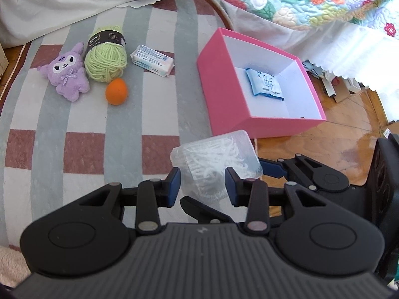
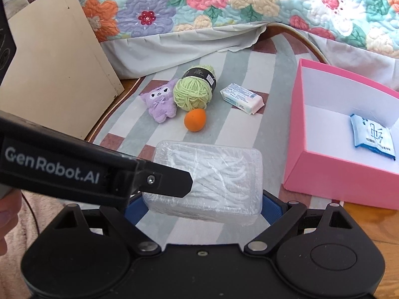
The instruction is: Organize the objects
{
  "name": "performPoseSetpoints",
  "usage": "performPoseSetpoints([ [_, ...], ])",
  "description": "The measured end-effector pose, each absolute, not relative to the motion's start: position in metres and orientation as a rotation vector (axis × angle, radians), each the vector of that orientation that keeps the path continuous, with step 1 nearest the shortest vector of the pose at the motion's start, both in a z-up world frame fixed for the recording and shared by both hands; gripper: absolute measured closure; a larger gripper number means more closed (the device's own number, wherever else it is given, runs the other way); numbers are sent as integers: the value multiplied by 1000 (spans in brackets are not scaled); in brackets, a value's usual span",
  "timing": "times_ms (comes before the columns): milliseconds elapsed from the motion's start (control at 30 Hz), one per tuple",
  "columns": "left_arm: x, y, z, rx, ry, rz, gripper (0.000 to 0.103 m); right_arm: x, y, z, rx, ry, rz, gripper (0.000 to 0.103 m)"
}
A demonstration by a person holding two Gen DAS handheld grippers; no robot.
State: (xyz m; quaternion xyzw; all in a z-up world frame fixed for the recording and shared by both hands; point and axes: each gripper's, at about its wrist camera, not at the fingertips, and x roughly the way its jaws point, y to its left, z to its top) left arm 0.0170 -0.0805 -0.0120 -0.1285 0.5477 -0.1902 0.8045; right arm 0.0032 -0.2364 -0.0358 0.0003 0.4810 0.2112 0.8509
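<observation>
A clear plastic box of white sticks (image 1: 217, 159) hangs above the striped rug, held from both sides. My left gripper (image 1: 202, 186) is shut on its narrow width, and one of its fingers (image 2: 172, 182) crosses the box (image 2: 212, 169) in the right wrist view. My right gripper (image 2: 202, 209) is shut on the box's long ends with its blue pads. An open pink box (image 1: 224, 94) lies ahead to the right with a blue packet (image 1: 265, 84) inside. Further off on the rug are a purple plush (image 1: 67, 72), green yarn (image 1: 106, 54), an orange ball (image 1: 116, 91) and a wipes pack (image 1: 152, 60).
A flowered quilt (image 2: 199, 5) hangs down behind the rug (image 1: 74, 124). A beige board (image 2: 54, 62) leans at the left. Wooden floor (image 1: 324, 149) shows to the right of the pink box (image 2: 294, 137), with loose cardboard (image 1: 344, 89) under the bed's edge.
</observation>
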Motion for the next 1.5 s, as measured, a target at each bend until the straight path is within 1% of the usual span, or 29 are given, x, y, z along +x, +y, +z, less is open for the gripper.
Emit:
performPoseSetpoints([
  [267, 6, -92, 11, -254, 1178, -433, 65, -7, -245, -14, -4, 1037, 426, 8],
  [700, 17, -130, 39, -220, 1165, -523, 64, -9, -277, 13, -39, 988, 359, 8],
  [1500, 74, -245, 46, -145, 1124, -613, 63, 34, -376, 12, 14, 914, 221, 9],
])
